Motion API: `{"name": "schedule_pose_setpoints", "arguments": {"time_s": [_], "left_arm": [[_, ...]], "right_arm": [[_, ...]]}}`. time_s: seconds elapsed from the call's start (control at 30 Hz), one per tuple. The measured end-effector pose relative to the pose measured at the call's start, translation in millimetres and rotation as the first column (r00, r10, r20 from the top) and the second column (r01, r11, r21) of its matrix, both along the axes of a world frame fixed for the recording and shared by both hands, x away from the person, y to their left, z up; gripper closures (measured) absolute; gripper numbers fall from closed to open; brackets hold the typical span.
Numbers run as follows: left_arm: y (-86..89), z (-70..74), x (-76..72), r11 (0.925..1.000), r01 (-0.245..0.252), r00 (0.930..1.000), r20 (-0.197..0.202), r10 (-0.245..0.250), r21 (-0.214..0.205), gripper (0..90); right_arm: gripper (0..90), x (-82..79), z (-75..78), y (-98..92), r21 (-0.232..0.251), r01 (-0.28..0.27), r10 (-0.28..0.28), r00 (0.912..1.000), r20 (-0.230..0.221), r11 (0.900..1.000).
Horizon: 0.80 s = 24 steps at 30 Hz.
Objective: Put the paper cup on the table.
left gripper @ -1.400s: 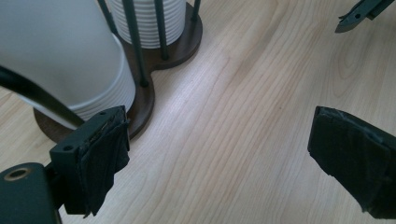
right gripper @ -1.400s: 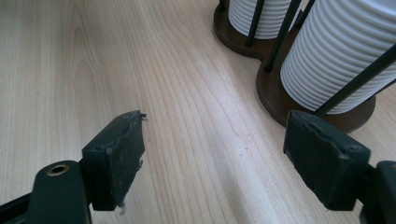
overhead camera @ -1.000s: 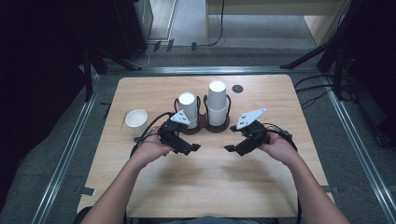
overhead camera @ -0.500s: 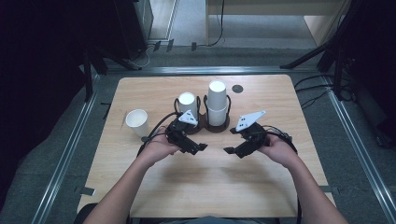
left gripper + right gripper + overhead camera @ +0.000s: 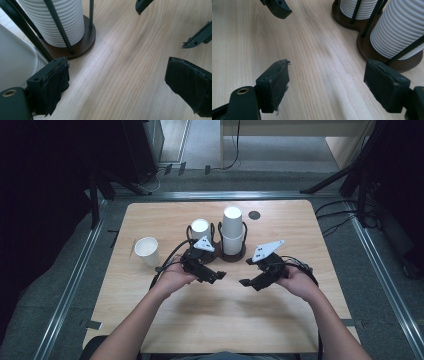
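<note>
Gripper views, both grippers' fingers [image 5: 53, 87] [image 5: 274, 85] wide apart, empty

Two black hand-held grippers, bare forearms

The black two-jaw left gripper [image 5: 218, 276] and its twin, the black right gripper [image 5: 243, 283], each carry a pale grey three-cornered plate [image 5: 204, 244] with small dark marks, and a black cable [image 5: 167, 261] trails from each. Up close, the jaws are blocky, faced with worn dark pads [image 5: 56, 86] frayed at the edges, and a brass-coloured eyelet [image 5: 242, 91] sits in the body. No sleeves cover the forearms.
</note>
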State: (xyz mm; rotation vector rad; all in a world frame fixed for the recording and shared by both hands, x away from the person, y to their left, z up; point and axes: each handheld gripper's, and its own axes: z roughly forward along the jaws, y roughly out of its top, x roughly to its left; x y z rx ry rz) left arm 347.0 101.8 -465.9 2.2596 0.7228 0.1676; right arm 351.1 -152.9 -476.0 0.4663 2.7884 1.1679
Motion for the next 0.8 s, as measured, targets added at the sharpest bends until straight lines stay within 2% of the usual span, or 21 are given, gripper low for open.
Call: {"name": "schedule_pose_setpoints", "arguments": {"time_s": [0.33, 0.4, 0.8], "left_arm": [[-0.6, -1.5, -0.9, 0.9998, 0.011, 0.9998, 0.014, -0.011, 0.017, 5.7], [-1.2, -2.9, -1.2, 0.9995, 0.013, 0.9997, 0.019, -0.013, 0.031, 5.7], [0.4, -2.6, -0.6, 0.9995, 0.015, 0.9997, 0.018, -0.016, 0.027, 5.7]], "right_arm": [[20.5, 0.3, -0.4, -0.2, -0.001, -0.001, 0.001, 1.0000, 0.000, 1.0000], [20.5, 0.2, -0.5, -0.1, -0.003, -0.003, 0.003, 1.0000, 0.000, 1.0000], [20.5, 0.7, -0.5, -1.2, 0.000, -0.008, 0.008, 1.0000, 0.002, 1.0000]]}}
